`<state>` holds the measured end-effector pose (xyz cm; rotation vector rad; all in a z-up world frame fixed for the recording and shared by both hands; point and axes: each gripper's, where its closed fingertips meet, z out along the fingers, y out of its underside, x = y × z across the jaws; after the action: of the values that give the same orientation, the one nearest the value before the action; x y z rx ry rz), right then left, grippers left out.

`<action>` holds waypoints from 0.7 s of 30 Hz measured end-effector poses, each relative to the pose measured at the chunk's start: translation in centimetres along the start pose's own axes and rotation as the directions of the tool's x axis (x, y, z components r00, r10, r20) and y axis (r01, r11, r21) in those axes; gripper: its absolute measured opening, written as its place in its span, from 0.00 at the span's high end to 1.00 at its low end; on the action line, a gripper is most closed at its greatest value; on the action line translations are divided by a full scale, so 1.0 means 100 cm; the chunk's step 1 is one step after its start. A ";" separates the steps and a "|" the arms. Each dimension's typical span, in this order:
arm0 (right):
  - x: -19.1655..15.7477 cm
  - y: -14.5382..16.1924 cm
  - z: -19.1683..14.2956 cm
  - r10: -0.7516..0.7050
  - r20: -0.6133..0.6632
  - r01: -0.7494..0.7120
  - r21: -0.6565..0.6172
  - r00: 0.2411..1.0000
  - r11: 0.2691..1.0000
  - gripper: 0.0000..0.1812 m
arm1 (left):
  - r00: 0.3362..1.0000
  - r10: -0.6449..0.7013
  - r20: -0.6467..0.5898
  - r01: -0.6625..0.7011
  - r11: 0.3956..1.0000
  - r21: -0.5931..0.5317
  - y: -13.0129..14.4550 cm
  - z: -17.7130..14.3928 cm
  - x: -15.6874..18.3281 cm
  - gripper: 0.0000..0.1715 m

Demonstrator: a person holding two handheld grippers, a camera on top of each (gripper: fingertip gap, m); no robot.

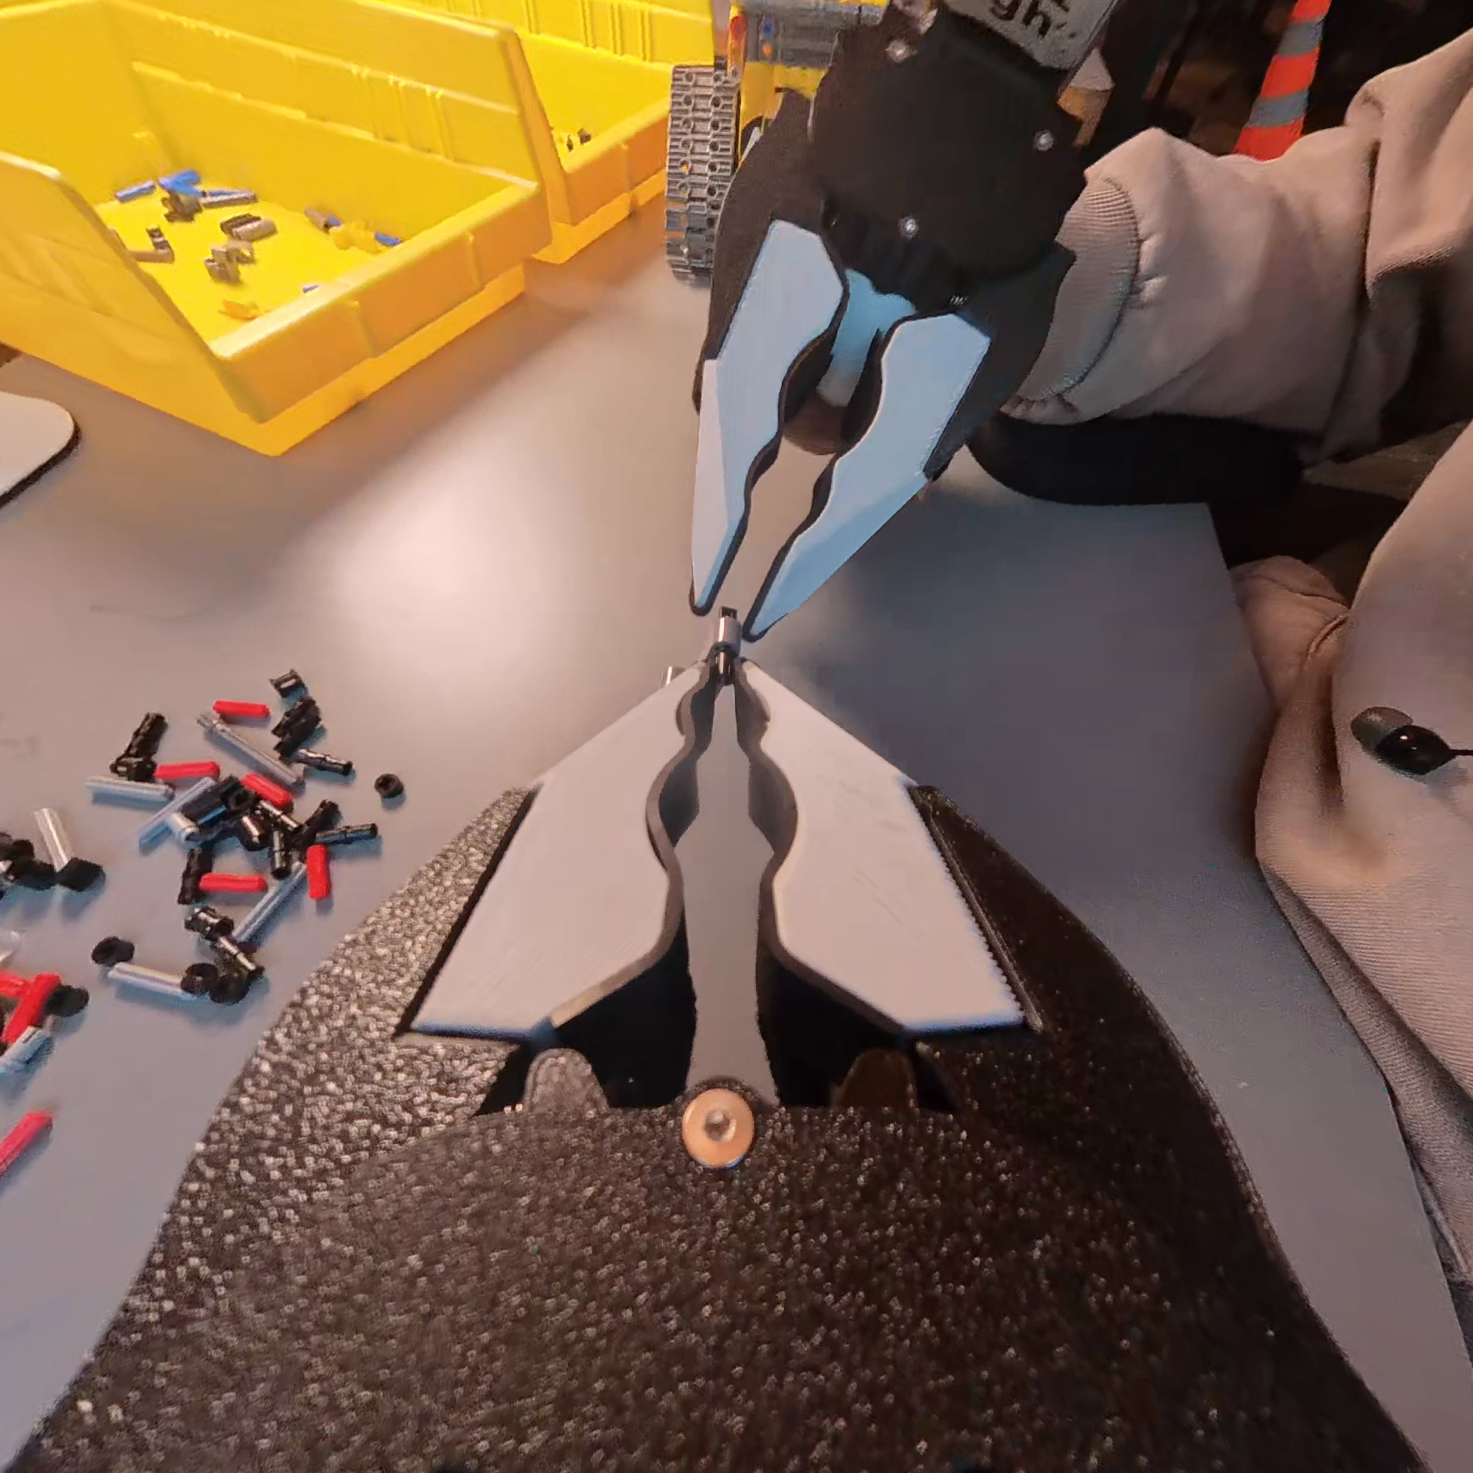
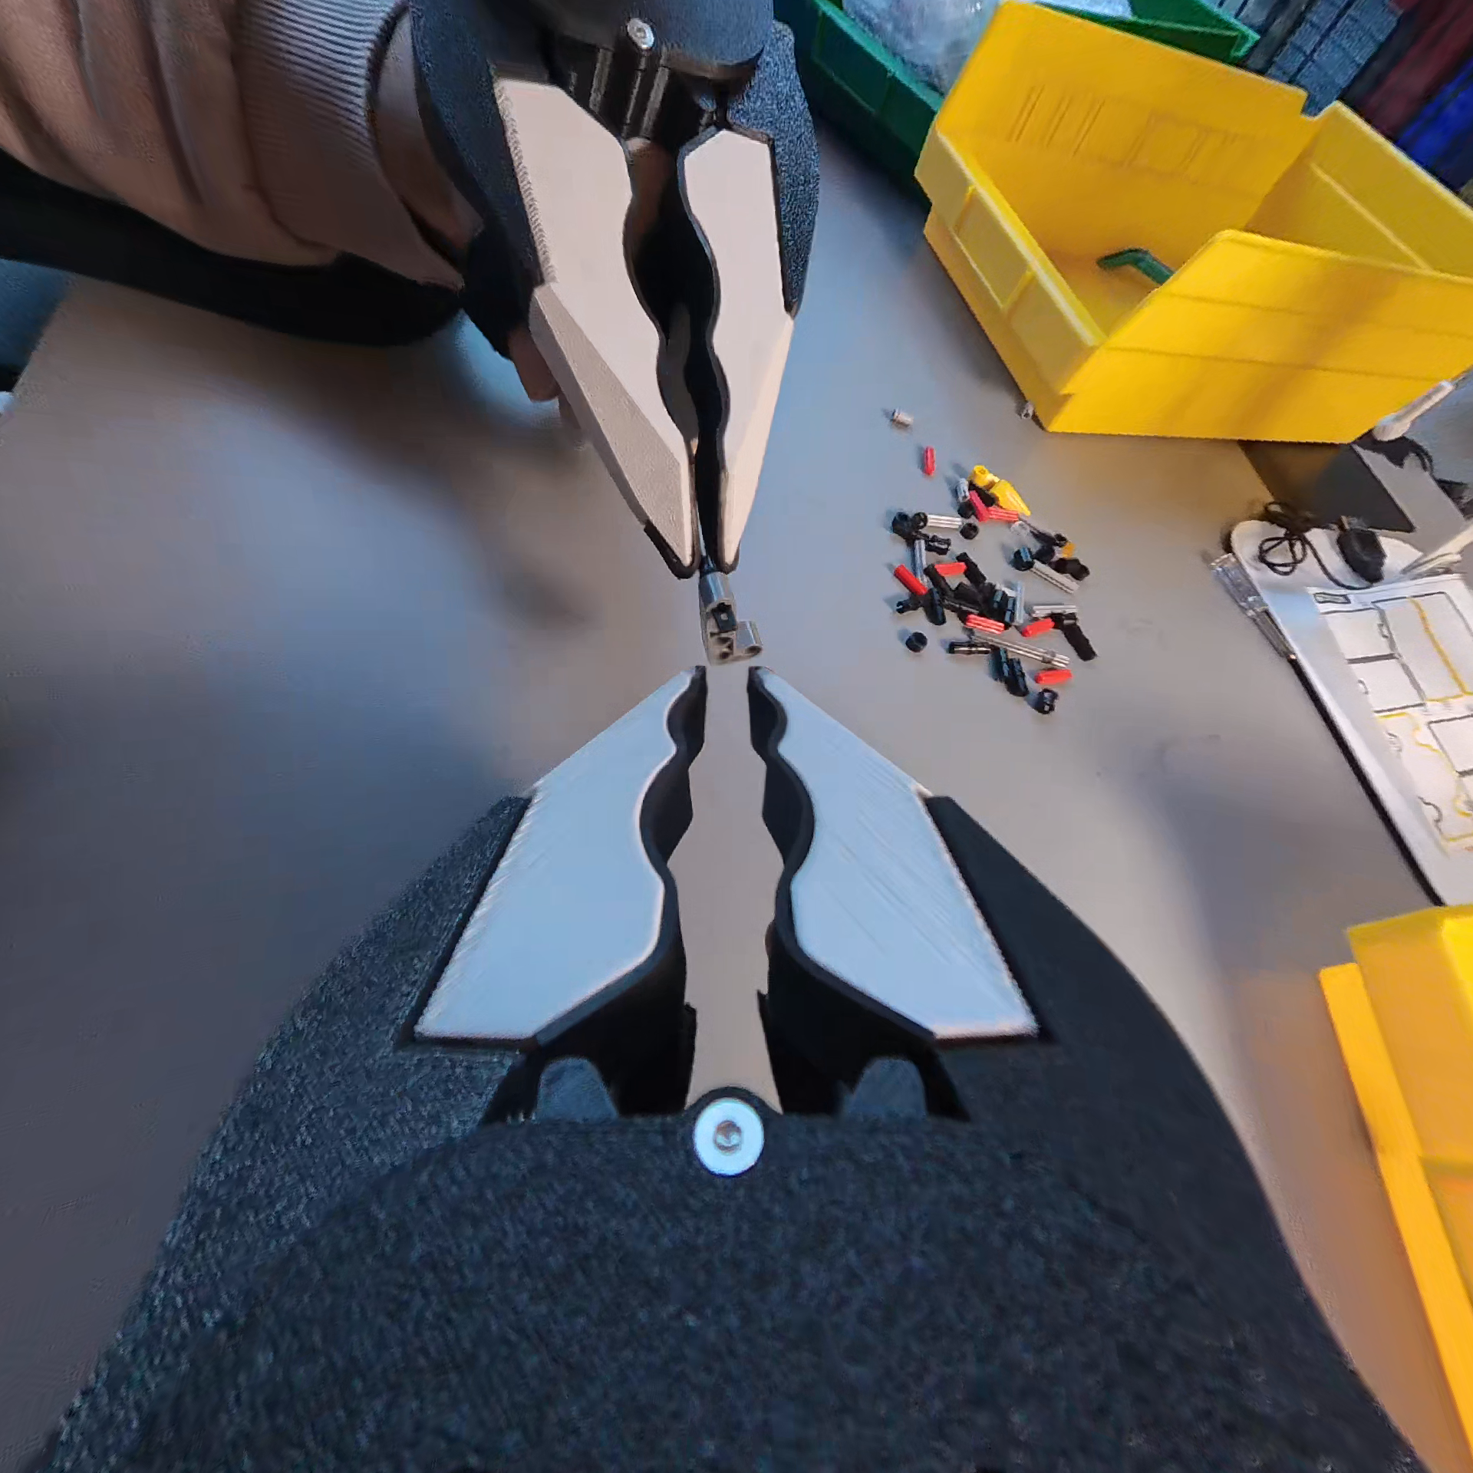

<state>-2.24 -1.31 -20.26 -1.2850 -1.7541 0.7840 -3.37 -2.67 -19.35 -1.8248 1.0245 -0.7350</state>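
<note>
My left gripper [image 1: 721, 673] is shut on a small black pin that sits in a grey angled connector [image 1: 726, 631]. In the right wrist view the left gripper [image 2: 706, 562] comes in from the top, and the grey connector [image 2: 729, 630] hangs from its tips above the grey table [image 2: 319, 638]. My right gripper [image 2: 727, 673] is open, and its tips stand just short of the connector. In the left wrist view the right gripper [image 1: 725, 620] comes in from above, with its tips on either side of the connector's end.
A pile of loose black, red and grey pins [image 1: 215, 813] lies left of the grippers; it also shows in the right wrist view [image 2: 988, 590]. Yellow bins [image 1: 279, 239] [image 2: 1196, 279] stand behind. A tracked model [image 1: 701, 159], an instruction sheet [image 2: 1395, 701] and a person's sleeve [image 1: 1235, 239] are near. My two grippers' fingertips are within a few centimetres of each other.
</note>
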 end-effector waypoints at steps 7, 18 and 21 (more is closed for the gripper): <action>-0.012 0.006 0.014 -0.151 -0.027 0.149 -0.089 0.988 0.985 0.97 | 1.000 -0.016 -0.008 0.015 0.989 -0.146 0.024 0.013 0.005 0.97; -0.024 0.038 0.019 -0.078 0.086 0.096 -0.221 0.993 0.971 0.98 | 0.997 0.072 -0.036 -0.078 0.976 -0.205 0.039 0.021 0.012 0.81; -0.022 0.042 0.018 -0.063 0.088 0.082 -0.237 0.994 0.968 0.98 | 0.998 0.064 -0.028 -0.069 0.970 -0.233 0.046 0.024 0.007 0.80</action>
<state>-1.53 -2.25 -25.13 -1.3533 -1.9973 0.6016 -2.69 -3.55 -24.43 -1.9746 1.2224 -0.6145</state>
